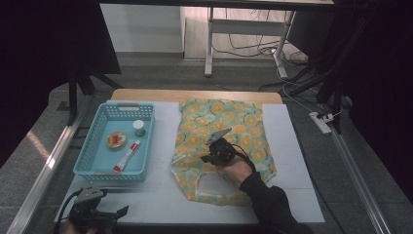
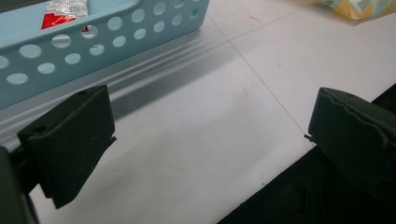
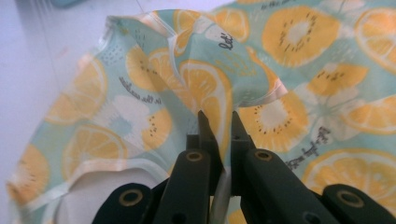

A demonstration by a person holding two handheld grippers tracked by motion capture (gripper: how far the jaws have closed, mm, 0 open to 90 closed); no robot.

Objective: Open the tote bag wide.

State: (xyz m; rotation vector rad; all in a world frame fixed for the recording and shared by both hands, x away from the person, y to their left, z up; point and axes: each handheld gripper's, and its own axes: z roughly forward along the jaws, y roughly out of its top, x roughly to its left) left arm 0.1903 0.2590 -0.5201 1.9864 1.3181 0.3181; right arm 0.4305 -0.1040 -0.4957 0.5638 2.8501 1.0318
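One thin fold of the cloth (image 3: 280, 60), flat mid-table, is pinched in my right gripper (image 3: 218, 122); the left gripper (image 2: 205, 135) idles, gaping, empty. Lifting fast, I could lose it.

Blue basket (image 1: 117, 146) blocks table's left side; bare white mat (image 1: 160, 141) strip between basket and lemon-print garment (image 1: 224, 141) passable.

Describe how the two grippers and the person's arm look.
Both grippers are black. The left gripper carries a grey plate on top and trails a black cable; in its own view its jaws are broad, blocky pads. The right gripper also bears a grey plate and a looping black cable, and its jaws are slim with brass-ringed pivots. The right arm wears a black sleeve.
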